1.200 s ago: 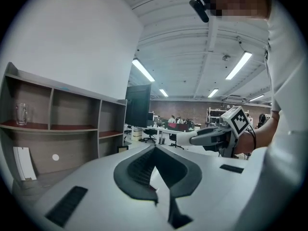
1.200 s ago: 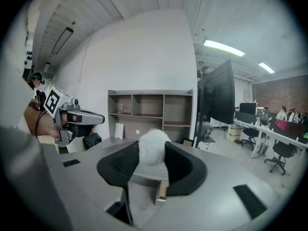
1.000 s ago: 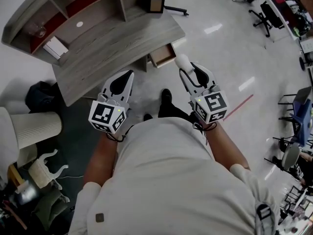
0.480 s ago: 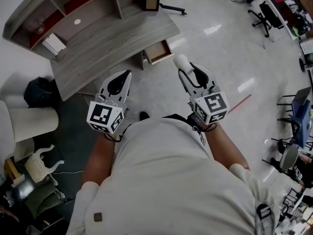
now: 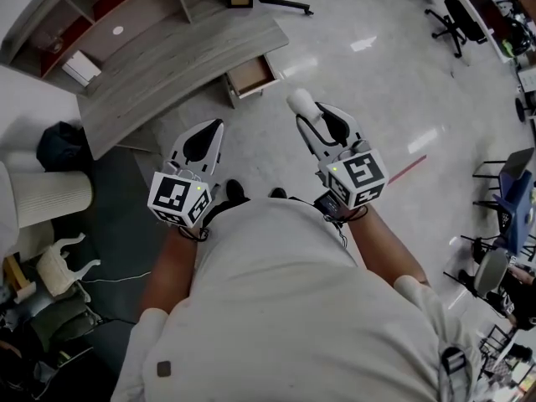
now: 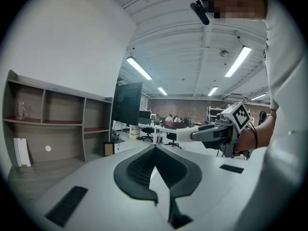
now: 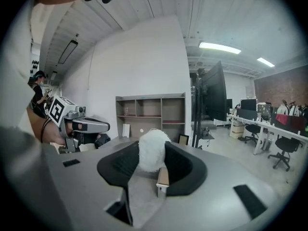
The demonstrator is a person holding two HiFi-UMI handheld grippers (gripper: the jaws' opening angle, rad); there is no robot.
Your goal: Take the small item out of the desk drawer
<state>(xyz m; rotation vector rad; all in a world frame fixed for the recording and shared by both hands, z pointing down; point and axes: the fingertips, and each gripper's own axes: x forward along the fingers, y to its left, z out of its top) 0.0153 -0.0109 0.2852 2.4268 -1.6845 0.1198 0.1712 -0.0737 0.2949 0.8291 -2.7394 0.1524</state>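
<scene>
A white fluffy ball [image 5: 300, 101] sits between the jaws of my right gripper [image 5: 304, 112], which is shut on it and held above the floor, away from the desk. In the right gripper view the ball [image 7: 152, 156] fills the gap between the dark pads. The grey wooden desk [image 5: 167, 65] stands at the upper left, and its small drawer [image 5: 251, 75] hangs open at the right end. My left gripper [image 5: 219, 126] is shut and holds nothing; its tips meet in the left gripper view [image 6: 155, 147].
Shelves with a white box [image 5: 81, 67] rise behind the desk. A black bag [image 5: 59, 145] and a white ribbed bin [image 5: 50, 199] stand at the left. Office chairs [image 5: 448, 23] are at the far right, and a red line [image 5: 410, 170] marks the floor.
The desk and open drawer have slid up and left in the head view as the person steps back. Both grippers keep their pose, and the ball stays in the right one.
</scene>
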